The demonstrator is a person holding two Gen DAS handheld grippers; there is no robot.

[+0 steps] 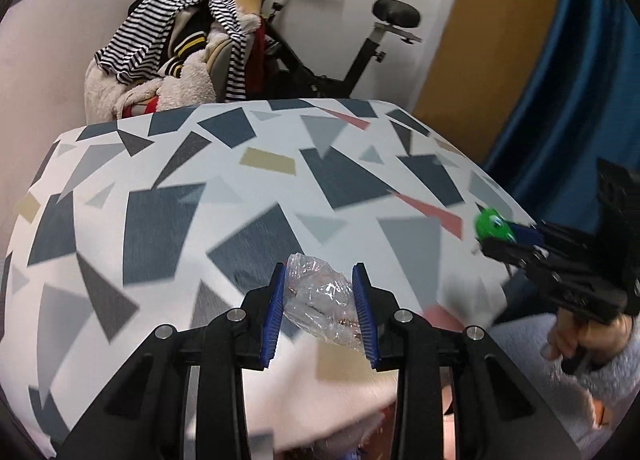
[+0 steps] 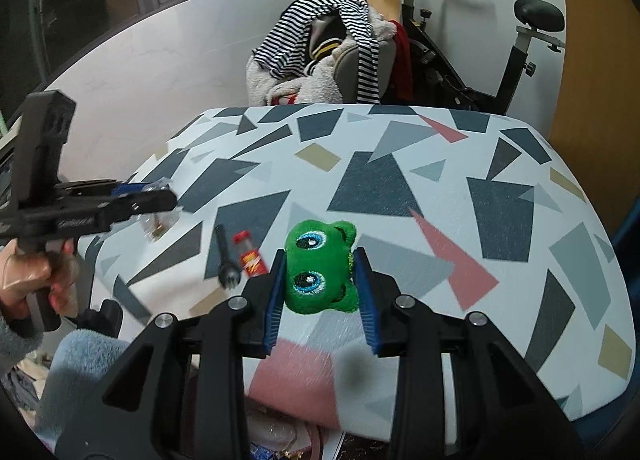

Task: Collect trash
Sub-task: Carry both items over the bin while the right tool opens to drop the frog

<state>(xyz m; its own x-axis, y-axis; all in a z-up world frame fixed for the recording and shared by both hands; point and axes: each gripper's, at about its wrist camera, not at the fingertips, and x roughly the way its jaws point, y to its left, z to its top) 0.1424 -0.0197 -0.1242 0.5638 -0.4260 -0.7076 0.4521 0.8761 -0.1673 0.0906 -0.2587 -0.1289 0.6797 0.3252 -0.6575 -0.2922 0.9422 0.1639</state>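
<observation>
**Inspector:** Blue pads of the left gripper sit nearest the lens in the left wrist view, clamped from both sides on 1 crumpled clear plastic wrapper. It appears lifted off the patterned table, though blur leaves that uncertain.

**Assistant:** And the other unit, at the right edge?

**Inspector:** The right gripper shows there side-on, with something green at its tip.

**Assistant:** The right wrist view?

**Inspector:** The right gripper is closed against a green plush frog, pads touching both flanks. 2 items lie on the table just left of it: a red-capped tube and a dark handled tool, close beside each other. The left gripper shows at far left, wrapper in its tips.

**Assistant:** Recommendation?

**Inspector:** My judgement: maintain squeeze on the wrapper, as thin film slips easily, and carry it level to the bin. No bin is visible. The frog seems a toy, not trash; confirm before discarding.
</observation>
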